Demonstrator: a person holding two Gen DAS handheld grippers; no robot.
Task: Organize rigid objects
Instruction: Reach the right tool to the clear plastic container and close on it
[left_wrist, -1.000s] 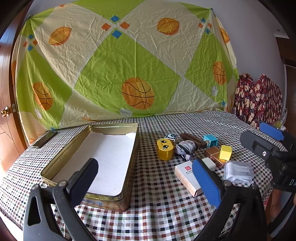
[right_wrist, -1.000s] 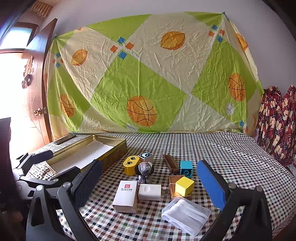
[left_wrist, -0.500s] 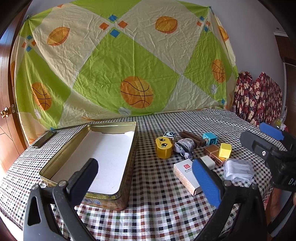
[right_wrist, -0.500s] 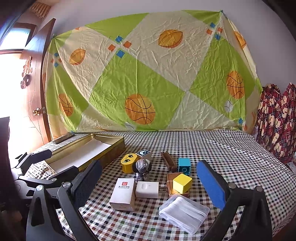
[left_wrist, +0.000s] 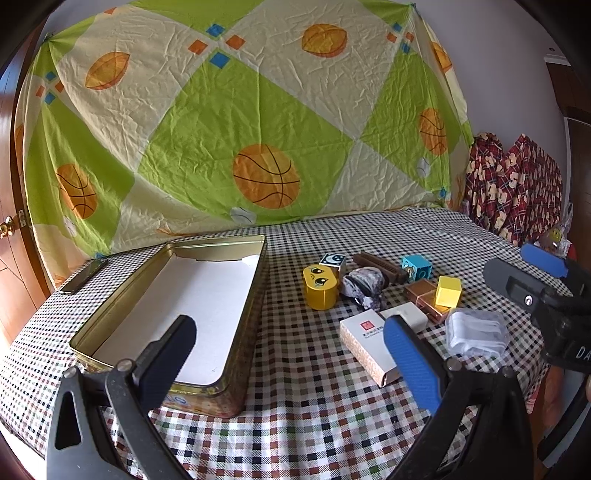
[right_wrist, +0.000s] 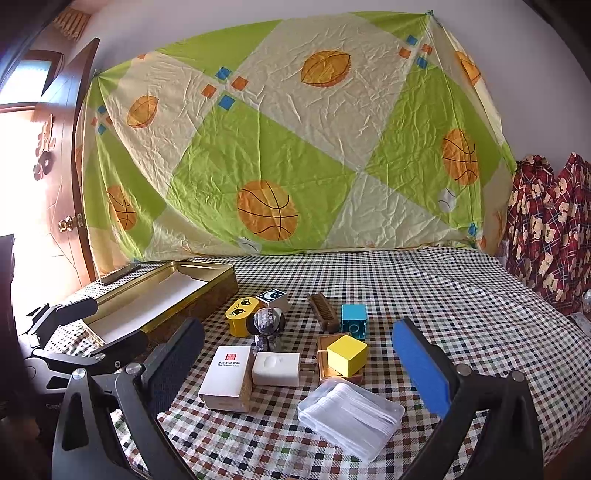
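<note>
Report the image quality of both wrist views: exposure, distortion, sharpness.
Right wrist view: the doorway at the left edge is blown out to white, washing out the nearby checked tablecloth. Left wrist view: evenly lit, with no such glare. Both: strong fisheye bending with dark corners, yet the gold tin and yellow cube stay sharp.

The table (right_wrist: 461, 295), covered in checked cloth, carries an open gold tin (left_wrist: 243, 332), yellow face block (right_wrist: 240, 315), white carton (right_wrist: 227, 376), teal cube (right_wrist: 354, 320) and plastic packet (right_wrist: 351, 413).
</note>
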